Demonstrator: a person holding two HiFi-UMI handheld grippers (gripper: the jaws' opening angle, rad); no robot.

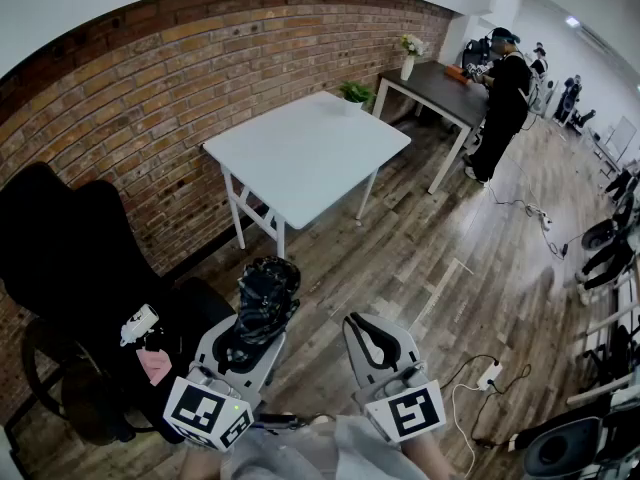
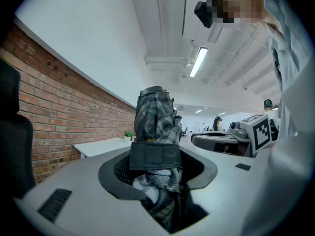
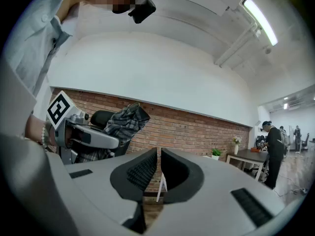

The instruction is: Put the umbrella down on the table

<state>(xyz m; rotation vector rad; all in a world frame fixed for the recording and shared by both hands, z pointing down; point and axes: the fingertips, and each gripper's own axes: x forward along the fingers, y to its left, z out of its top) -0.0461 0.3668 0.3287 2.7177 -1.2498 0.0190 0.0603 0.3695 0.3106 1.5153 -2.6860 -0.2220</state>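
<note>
A folded plaid umbrella [image 1: 268, 293] with a black strap stands upright in my left gripper [image 1: 243, 346], low in the head view. In the left gripper view the umbrella [image 2: 156, 117] fills the gap between the jaws, and the gripper [image 2: 157, 168] is shut on it. My right gripper [image 1: 372, 340] hangs beside it on the right, apart from the umbrella. Its jaws [image 3: 158, 173] are shut with only a thin slit and nothing between them. The white table [image 1: 310, 148] stands ahead against the brick wall, bare except for a small potted plant [image 1: 354, 92] at its far corner.
A black office chair [image 1: 70, 258] stands close on the left. Farther right, a person [image 1: 503, 98] stands at a dark table [image 1: 440, 90] with a vase. Cables and a power strip [image 1: 488, 375] lie on the wooden floor at the right.
</note>
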